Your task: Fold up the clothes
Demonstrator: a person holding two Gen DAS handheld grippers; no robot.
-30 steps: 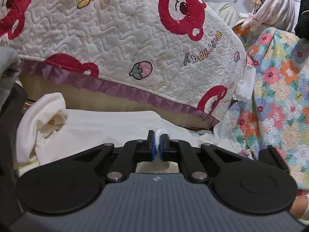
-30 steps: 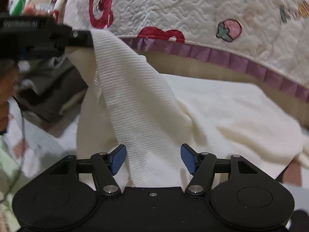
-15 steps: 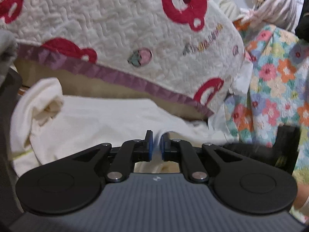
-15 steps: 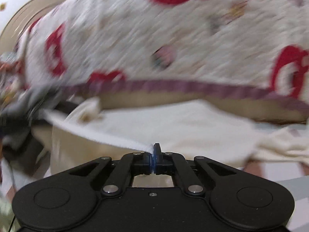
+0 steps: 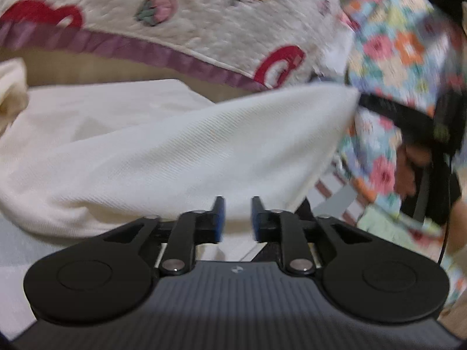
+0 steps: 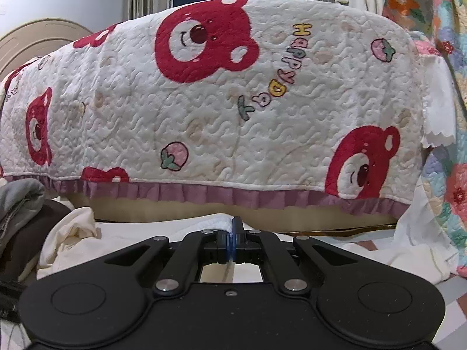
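One cream garment [image 5: 163, 151] lies spread on the surface just in front of a quilted cover [image 6: 233, 110] printed with red bears and edged with a purple frill. Two grippers are at work on it. The left gripper [image 5: 235, 215] has its blue-padded jaws apart, with nothing between them; the cloth sits just beyond the fingertips. The right gripper [image 6: 232, 240] is clenched on an edge of the same garment, a small fold of white fabric pinched between its pads. In the left wrist view, a corner of the cloth is drawn out to the right and lifted off the surface, ending at the other black tool. On the cover I count three whole bear faces and two pink strawberries in the right wrist view. A floral quilt [image 5: 402, 58] hangs to the right, and a grey garment [image 6: 20, 201] is bunched at the left.
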